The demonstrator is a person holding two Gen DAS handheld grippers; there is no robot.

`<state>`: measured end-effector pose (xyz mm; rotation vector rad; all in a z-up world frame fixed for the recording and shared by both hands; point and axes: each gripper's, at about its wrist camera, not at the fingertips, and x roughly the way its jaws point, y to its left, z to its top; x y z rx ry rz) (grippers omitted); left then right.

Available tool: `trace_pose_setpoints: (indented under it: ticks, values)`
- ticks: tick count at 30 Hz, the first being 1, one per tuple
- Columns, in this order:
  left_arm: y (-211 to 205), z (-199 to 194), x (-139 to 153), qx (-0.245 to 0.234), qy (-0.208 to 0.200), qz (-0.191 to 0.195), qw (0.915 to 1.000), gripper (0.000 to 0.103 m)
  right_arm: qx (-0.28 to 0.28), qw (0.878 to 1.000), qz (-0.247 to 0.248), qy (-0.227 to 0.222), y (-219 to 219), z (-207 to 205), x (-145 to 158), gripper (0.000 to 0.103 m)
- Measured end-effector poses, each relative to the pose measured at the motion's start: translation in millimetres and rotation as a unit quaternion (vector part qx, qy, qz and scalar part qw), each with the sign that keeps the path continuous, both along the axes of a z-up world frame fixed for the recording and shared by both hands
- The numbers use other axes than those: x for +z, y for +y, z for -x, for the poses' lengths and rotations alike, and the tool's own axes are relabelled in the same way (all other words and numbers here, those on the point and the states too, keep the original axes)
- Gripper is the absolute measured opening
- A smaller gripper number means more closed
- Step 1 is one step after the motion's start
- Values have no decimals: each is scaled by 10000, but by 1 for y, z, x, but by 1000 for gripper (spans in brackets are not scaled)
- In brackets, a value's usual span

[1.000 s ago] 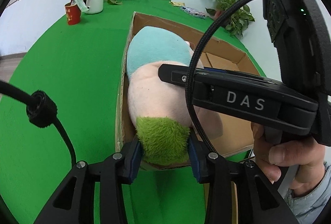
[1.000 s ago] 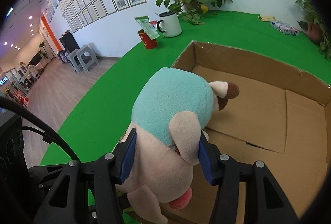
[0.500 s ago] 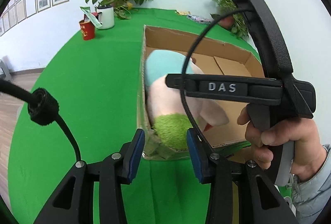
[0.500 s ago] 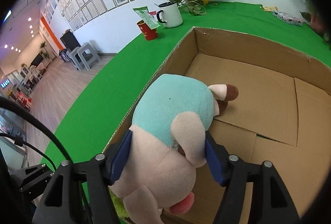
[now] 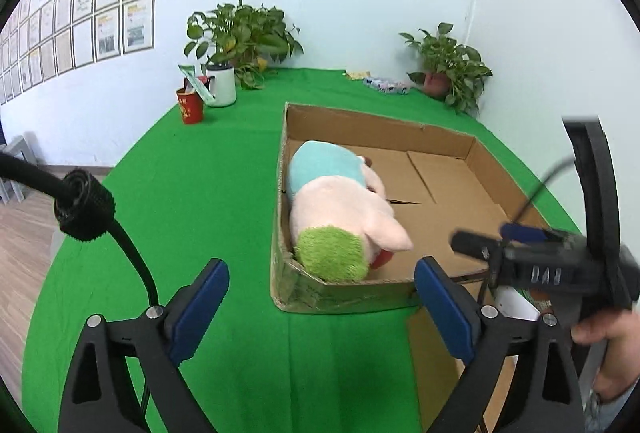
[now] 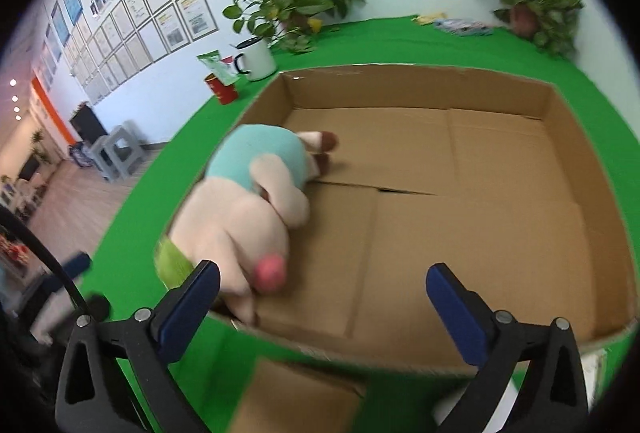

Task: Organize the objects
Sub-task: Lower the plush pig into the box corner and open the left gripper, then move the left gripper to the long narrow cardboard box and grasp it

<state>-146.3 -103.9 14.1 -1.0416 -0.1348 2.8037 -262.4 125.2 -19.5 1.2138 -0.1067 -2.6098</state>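
Observation:
A plush toy (image 5: 340, 209), pink with a teal head and a green end, lies in the near left corner of an open cardboard box (image 5: 452, 149) on the green table. It also shows in the right wrist view (image 6: 244, 209), inside the box (image 6: 500, 213). My left gripper (image 5: 322, 307) is open and empty, just in front of the box's near wall. My right gripper (image 6: 322, 307) is open and empty, above the box's near edge; its body appears in the left wrist view (image 5: 560, 269) at the right.
A white mug (image 5: 221, 87), a red cup (image 5: 190, 107) and a potted plant (image 5: 240, 33) stand at the table's far left. Another plant (image 5: 450, 67) and small packets (image 5: 386, 84) sit at the far right. A flat cardboard piece (image 6: 296, 397) lies near me.
Both grippers opened and let go of the plush toy, which now lies in the box. Both grippers pulled back toward me, away from the box.

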Motion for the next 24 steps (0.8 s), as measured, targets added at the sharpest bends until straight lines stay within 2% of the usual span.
trace_pose_setpoints:
  ticks: [4, 8, 15, 18, 24]
  values:
    - [19, -27, 11, -130, 277, -38, 9995, 97, -432, 9974, -451, 352, 23, -35, 0, 102]
    - [39, -45, 15, -179, 394, -55, 9990, 98, -671, 9940, -623, 594, 39, -59, 4, 102]
    - [73, -67, 9, -379, 117, -181, 9990, 98, -738, 9916, -818, 682, 58, -89, -5, 102]
    - [82, -71, 3, -487, -58, -161, 9987, 98, -740, 9930, -691, 609, 71, -98, -11, 102]
    - [89, -85, -1, -608, -224, -416, 9970, 97, -700, 9945, -521, 580, 88, -113, -16, 102]
